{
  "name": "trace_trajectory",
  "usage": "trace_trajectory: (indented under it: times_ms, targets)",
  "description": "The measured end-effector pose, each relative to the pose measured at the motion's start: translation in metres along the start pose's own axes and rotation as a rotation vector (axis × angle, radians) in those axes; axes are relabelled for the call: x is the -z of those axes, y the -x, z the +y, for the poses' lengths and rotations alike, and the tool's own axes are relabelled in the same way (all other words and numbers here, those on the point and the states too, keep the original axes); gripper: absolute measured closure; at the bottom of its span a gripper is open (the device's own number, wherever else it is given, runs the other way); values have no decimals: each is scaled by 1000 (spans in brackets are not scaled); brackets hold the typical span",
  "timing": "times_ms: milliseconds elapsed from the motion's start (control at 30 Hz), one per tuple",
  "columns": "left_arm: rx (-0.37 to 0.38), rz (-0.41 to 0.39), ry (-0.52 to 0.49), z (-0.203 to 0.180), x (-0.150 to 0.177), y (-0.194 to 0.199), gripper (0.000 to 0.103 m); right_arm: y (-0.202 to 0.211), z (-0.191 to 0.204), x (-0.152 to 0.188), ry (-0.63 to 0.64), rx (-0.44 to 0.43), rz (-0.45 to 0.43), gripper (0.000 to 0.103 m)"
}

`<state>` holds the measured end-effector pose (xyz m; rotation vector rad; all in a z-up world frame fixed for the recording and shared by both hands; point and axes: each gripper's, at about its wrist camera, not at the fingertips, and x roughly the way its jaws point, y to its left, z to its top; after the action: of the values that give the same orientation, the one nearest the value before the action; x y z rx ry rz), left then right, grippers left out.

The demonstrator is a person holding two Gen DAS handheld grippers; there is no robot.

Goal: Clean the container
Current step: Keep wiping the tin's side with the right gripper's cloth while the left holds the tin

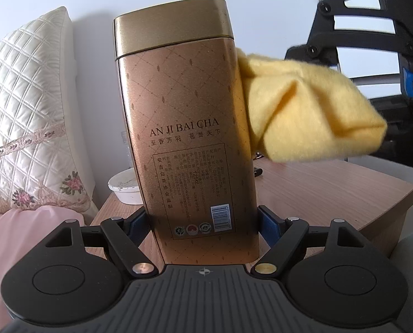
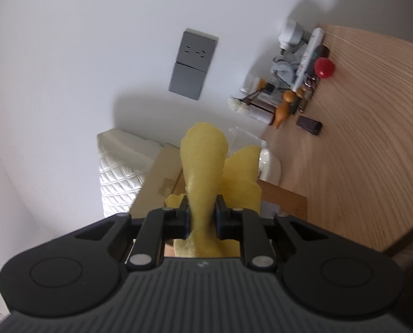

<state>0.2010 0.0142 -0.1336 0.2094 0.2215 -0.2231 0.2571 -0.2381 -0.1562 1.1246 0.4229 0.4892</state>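
In the left wrist view the left gripper (image 1: 203, 222) is clamping the lower body of the gold tea tin (image 1: 187, 127), holding it upright just above the wooden tabletop (image 1: 331, 194), while the yellow cloth (image 1: 309, 108) is pressing against the tin's right side below the lid, so wiping appears to be under way with the printed front face and lid seemingly not yet covered. In the right wrist view the right gripper (image 2: 202, 216) is pinching the bunched yellow cloth (image 2: 203, 166) between nearly closed jaws; the tin is showing only as an indistinct tan surface behind the cloth, so contact cannot be confirmed here.
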Motion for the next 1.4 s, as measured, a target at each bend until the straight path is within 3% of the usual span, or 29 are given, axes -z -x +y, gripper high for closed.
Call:
trace_trajectory:
  times_ms: [333,700,933,1000,1267,1400]
  targets:
    - [10,-1,0,1,4,3,21,-2,27,-9,70,-74,-20,85]
    - [5,-4,-6,-4,5,7,20,2,-10,7,-1,12,8,84]
    - [4,-4,-10,-6,5,8,20,1,23,-9,86,-124,-30,84]
    - [3,-4,-11,-6,5,9,20,-1,24,-12,88,-129,-35,84]
    - [2,-5,-14,-8,5,10,20,0,-17,5,5,-12,0,84]
    - [-5,-2,-14,-10,4,7,20,-2,-12,3,24,-9,2,84]
